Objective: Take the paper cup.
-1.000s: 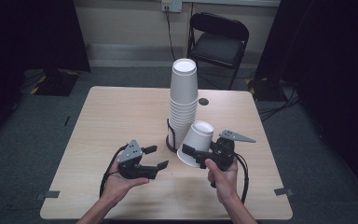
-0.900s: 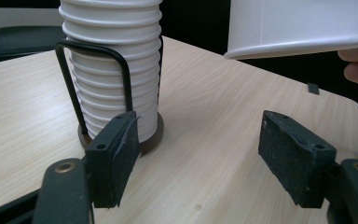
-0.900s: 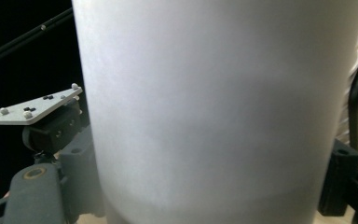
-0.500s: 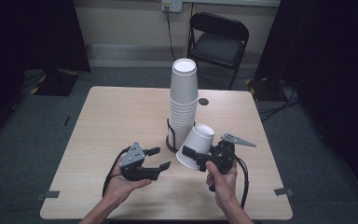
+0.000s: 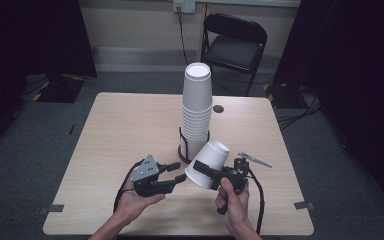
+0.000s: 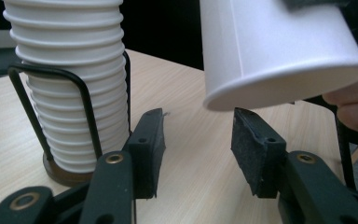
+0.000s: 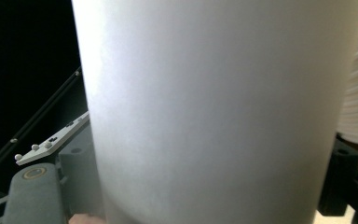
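A tall stack of white paper cups [image 5: 196,112] stands upside down in a black wire holder [image 5: 182,145] at the table's middle. Just in front of it my right gripper [image 5: 205,170] is shut on a single white paper cup [image 5: 210,161], held tilted with its rim toward the left. Seen from the right gripper view, this cup [image 7: 214,112] blocks the jaws. My left gripper [image 5: 176,175] is open, its fingertips close to the cup's rim. In the left gripper view the cup's rim [image 6: 279,88] hangs just above the right pad [image 6: 254,149], and the stack [image 6: 70,93] stands at the left.
The light wooden table [image 5: 120,130] has bare room to the left and right of the stack. A small dark round spot [image 5: 218,108] lies behind the stack. A black folding chair [image 5: 235,42] stands beyond the far edge.
The right gripper has brought the single cup a little nearer the person and lower. The left gripper has shifted right, toward the cup's rim.
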### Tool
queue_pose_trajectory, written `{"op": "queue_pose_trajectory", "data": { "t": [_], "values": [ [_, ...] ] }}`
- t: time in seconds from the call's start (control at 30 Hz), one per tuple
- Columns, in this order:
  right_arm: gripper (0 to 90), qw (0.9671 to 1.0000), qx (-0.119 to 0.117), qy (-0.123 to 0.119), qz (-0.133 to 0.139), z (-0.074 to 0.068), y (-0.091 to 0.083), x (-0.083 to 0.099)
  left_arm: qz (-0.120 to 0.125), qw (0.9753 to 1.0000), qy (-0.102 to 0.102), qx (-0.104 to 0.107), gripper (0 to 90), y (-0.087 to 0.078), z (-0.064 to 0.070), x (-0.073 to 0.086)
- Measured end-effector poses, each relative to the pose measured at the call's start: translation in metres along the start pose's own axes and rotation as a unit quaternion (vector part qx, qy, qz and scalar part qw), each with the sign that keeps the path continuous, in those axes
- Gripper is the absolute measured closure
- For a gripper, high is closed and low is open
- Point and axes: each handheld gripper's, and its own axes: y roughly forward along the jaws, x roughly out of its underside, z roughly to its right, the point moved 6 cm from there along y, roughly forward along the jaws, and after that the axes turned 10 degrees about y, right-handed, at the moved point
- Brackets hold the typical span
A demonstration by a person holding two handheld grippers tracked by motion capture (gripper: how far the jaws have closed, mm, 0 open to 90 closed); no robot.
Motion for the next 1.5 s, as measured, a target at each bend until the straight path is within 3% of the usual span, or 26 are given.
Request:
{"op": "queue_pose_trajectory", "data": {
  "t": [0.1, 0.13, 0.17, 0.27, 0.43, 0.83, 1.03, 1.2, 1.33, 1.5],
  "values": [
    [17.3, 0.9994, -0.011, 0.031, 0.003, 0.001, 0.004, 0.004, 0.012, 0.9999, -0.002, -0.003, 58.4, -0.001, 0.001, -0.001],
    [17.3, 0.9994, -0.011, 0.031, 0.003, 0.001, 0.004, 0.004, 0.013, 0.9999, -0.003, -0.001, 58.4, -0.001, 0.001, -0.001],
    [17.3, 0.9984, -0.02, 0.052, 0.004, 0.001, 0.006, 0.007, 0.014, 0.9999, 0.0, -0.004, 59.1, -0.001, 0.001, -0.001],
    [17.3, 0.9968, -0.031, 0.073, 0.009, 0.001, 0.008, 0.01, 0.021, 0.9997, 0.005, -0.007, 61.7, -0.002, 0.002, -0.002],
    [17.3, 0.9959, -0.034, 0.083, 0.006, -0.002, 0.011, 0.016, 0.031, 0.9995, -0.004, 0.005, 68.6, -0.001, 0.003, -0.003],
    [17.2, 0.9943, -0.046, 0.096, -0.013, -0.011, 0.022, 0.033, 0.055, 0.9984, -0.005, 0.004, 81.8, -0.001, 0.004, -0.005],
    [17.0, 0.9937, -0.048, 0.1, -0.014, -0.013, 0.024, 0.035, 0.061, 0.998, -0.016, 0.006, 82.4, -0.003, 0.002, -0.004],
    [14.9, 0.9932, -0.052, 0.101, -0.023, -0.012, 0.025, 0.035, 0.049, 0.9988, 0.003, 0.002, 84.0, -0.004, 0.003, -0.006],
    [13.7, 0.9932, -0.056, 0.098, -0.026, -0.012, 0.026, 0.035, 0.051, 0.9987, 0.003, 0.001, 84.8, -0.004, 0.004, -0.006],
    [11.6, 0.994, -0.042, 0.098, -0.023, -0.01, 0.025, 0.033, 0.051, 0.9987, 0.006, -0.002, 85.2, -0.004, 0.002, -0.004]
  ]
}}
